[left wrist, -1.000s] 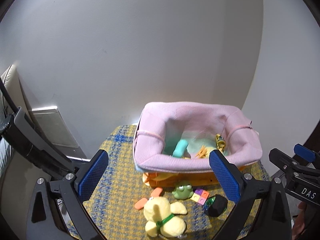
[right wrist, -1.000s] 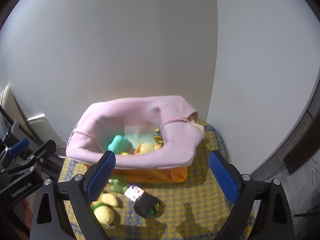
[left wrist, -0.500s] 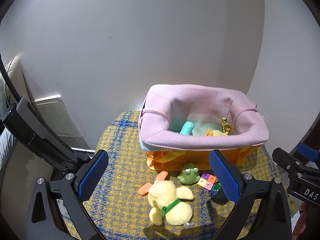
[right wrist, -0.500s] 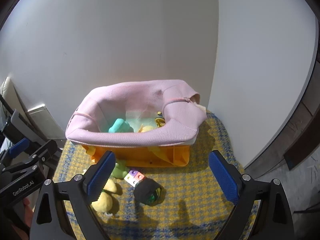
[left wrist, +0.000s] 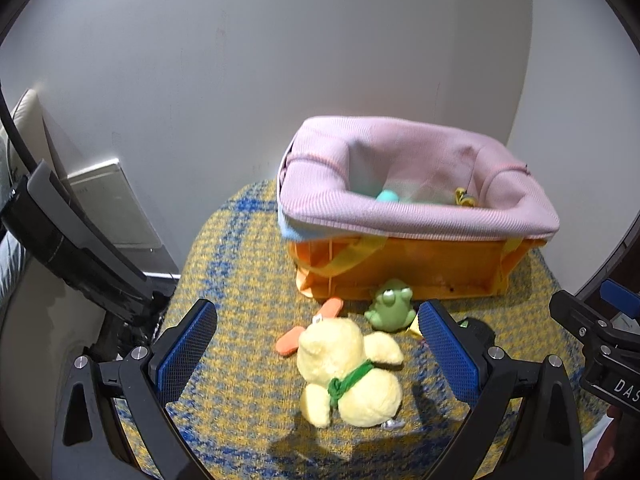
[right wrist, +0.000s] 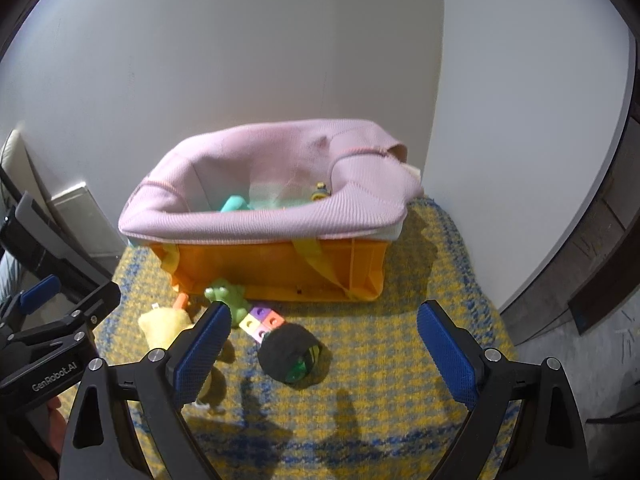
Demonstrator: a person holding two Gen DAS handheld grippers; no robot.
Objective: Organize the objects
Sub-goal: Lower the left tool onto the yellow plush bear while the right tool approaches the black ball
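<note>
both hand-held grippers gape wide, empty: left hand-held gripper (left wrist: 316, 348) over the yellow plush (left wrist: 348, 376), right hand-held gripper (right wrist: 324, 344) over the black wheel (right wrist: 289, 354). only the right view shows the coloured blocks (right wrist: 262, 320) whole; the left shows the orange piece (left wrist: 310, 326). orange bin (right wrist: 280, 268) stands behind.

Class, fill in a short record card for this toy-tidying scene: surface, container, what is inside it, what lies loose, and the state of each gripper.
surface: yellow and blue woven mat
container: orange bin with a pink fabric liner
inside the bin: teal toy, small yellow toy
loose on the mat: yellow plush, green frog, orange piece, coloured block square, black wheel
left gripper: open, plush between its fingers, untouched
right gripper: open, holds nothing
</note>
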